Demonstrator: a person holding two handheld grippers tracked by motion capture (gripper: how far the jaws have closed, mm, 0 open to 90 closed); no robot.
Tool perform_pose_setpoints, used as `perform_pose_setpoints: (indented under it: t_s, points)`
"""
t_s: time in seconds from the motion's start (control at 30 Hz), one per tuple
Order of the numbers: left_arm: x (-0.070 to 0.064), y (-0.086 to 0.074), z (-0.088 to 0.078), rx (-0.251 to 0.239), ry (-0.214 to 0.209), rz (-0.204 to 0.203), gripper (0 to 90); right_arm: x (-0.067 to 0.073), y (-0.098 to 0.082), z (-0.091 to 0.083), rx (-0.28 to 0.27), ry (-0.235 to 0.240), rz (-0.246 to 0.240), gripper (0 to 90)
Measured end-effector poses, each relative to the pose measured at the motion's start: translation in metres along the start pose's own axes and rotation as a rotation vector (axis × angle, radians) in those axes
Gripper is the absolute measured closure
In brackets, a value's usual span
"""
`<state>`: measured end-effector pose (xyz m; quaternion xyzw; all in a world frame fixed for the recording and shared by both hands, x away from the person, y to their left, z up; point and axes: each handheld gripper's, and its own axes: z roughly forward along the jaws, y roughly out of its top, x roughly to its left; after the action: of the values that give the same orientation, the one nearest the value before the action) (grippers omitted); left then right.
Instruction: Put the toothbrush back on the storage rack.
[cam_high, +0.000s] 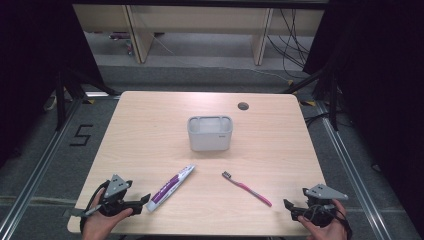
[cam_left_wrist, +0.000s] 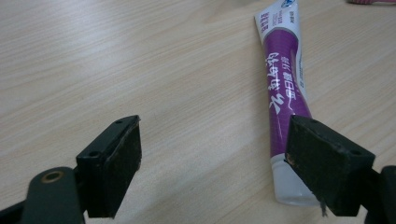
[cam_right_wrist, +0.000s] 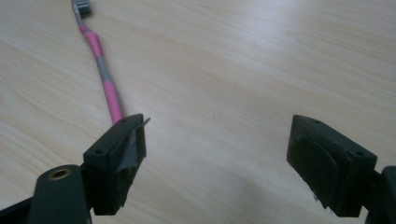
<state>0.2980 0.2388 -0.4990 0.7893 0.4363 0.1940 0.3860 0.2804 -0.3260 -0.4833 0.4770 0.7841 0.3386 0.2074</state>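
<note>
Both grippers sit low at the near edge of the table (cam_high: 150, 115), one at each corner. The left gripper (cam_high: 142, 200) has its jaws spread wide with nothing between them, and the purple toothpaste tube (cam_high: 171, 187) lies flat just beside it, its white end nearest the jaw tips. Over on the other side, the right gripper (cam_high: 288, 209) is spread wide too, gripping nothing. The pink toothbrush (cam_high: 247, 188) lies near it, bristles pointing away. A grey holder (cam_high: 210, 133) stands mid-table, well apart from both.
</note>
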Motion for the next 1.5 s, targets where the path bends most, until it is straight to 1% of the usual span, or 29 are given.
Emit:
perform_pose_setpoints:
  t_s: [0.03,0.07,0.1,0.2,0.33,0.4,0.43,0.47,0.5,0.53,0.57,0.7,0.73,0.77,0.87,0.9,0.93,0.97,1.0,1.03,1.07,1.1,1.13,1.17,1.2,1.23,1.33,1.4,1.5]
  points:
    - [0.0,0.0,0.0,0.001,0.0,0.003,18.1,0.0,0.0,0.0,0.0,0.0,0.0,20.9]
    - [0.0,0.0,0.0,-0.003,0.006,-0.003,18.1,0.001,0.002,0.0,0.016,0.005,-0.026,22.4]
    - [0.0,0.0,0.0,-0.003,0.006,-0.003,18.1,0.001,0.002,0.0,0.016,0.005,-0.026,22.4]
    - [0.0,0.0,0.0,0.001,0.0,0.0,18.0,0.0,0.003,0.002,0.004,0.013,-0.058,24.2]
    - [0.0,0.0,0.0,0.002,0.001,0.003,18.0,0.003,0.006,0.002,0.035,0.039,-0.039,28.6]
    - [0.0,0.0,0.0,-0.002,0.006,-0.002,18.1,0.0,0.009,0.003,0.025,0.04,-0.103,29.7]
    - [0.0,0.0,0.0,-0.002,0.007,-0.002,18.1,0.003,0.01,0.003,0.046,0.059,-0.061,31.2]
    - [0.0,0.0,0.0,0.004,0.001,0.004,18.1,0.005,0.01,0.002,0.058,0.048,-0.058,32.2]
    - [0.0,0.0,-0.001,0.006,0.001,0.001,18.0,0.005,0.011,0.003,0.055,0.059,-0.073,32.3]
    - [0.0,0.0,-0.001,0.005,0.002,0.002,18.1,0.007,0.012,0.003,0.062,0.057,-0.064,32.6]
    - [0.0,0.0,0.0,0.004,0.002,0.003,18.1,0.006,0.014,0.003,0.069,0.054,-0.091,33.9]
    - [0.001,0.0,0.0,-0.001,0.008,-0.001,18.0,0.013,0.019,0.005,0.091,0.078,-0.093,35.5]
    - [0.001,0.0,0.0,0.0,0.006,0.0,18.1,0.012,0.02,0.005,0.094,0.078,-0.115,35.8]
    - [0.001,0.0,-0.001,0.004,0.001,0.003,18.1,0.018,0.022,0.006,0.109,0.091,-0.089,36.8]
    - [0.0,0.0,-0.001,-0.004,0.004,-0.003,18.1,0.022,0.027,0.007,0.115,0.109,-0.12,38.9]
    - [0.001,0.0,-0.001,0.004,-0.001,0.008,18.1,0.022,0.03,0.008,0.119,0.113,-0.149,39.3]
    - [0.001,0.0,-0.001,0.0,0.0,0.007,18.1,0.026,0.031,0.008,0.131,0.122,-0.132,40.1]
    - [0.001,-0.001,-0.001,-0.006,0.0,0.004,18.1,0.027,0.033,0.01,0.131,0.131,-0.158,41.0]
    - [0.001,0.0,-0.002,-0.002,0.002,0.006,18.1,0.029,0.034,0.011,0.134,0.134,-0.163,41.6]
    - [0.001,0.0,-0.002,-0.002,0.001,0.007,18.1,0.029,0.037,0.013,0.134,0.138,-0.203,42.4]
    - [0.001,0.0,-0.002,-0.004,0.0,0.009,18.1,0.03,0.038,0.014,0.147,0.145,-0.206,43.1]
    - [0.001,0.0,-0.002,-0.002,0.001,0.008,18.1,0.033,0.039,0.017,0.127,0.155,-0.214,43.9]
    - [0.001,0.0,-0.002,0.001,0.001,0.011,18.1,0.034,0.041,0.018,0.134,0.153,-0.247,44.4]
    - [0.001,0.0,-0.002,0.004,0.001,0.009,18.1,0.037,0.042,0.019,0.143,0.157,-0.231,45.1]
    - [0.0,0.0,-0.001,-0.003,0.002,0.001,18.1,0.042,0.045,0.022,0.163,0.17,-0.232,46.0]
    - [0.0,0.0,-0.002,0.003,0.004,0.01,18.1,0.042,0.045,0.022,0.163,0.17,-0.232,46.0]
    - [0.0,0.0,-0.002,0.002,0.002,0.008,18.1,0.046,0.054,0.028,0.177,0.174,-0.284,48.2]
    - [0.0,0.0,-0.002,0.003,0.002,0.008,18.1,0.047,0.056,0.027,0.194,0.185,-0.279,48.6]
    - [0.0,0.0,-0.001,0.002,0.0,0.002,18.1,0.052,0.062,0.033,0.195,0.188,-0.312,51.3]
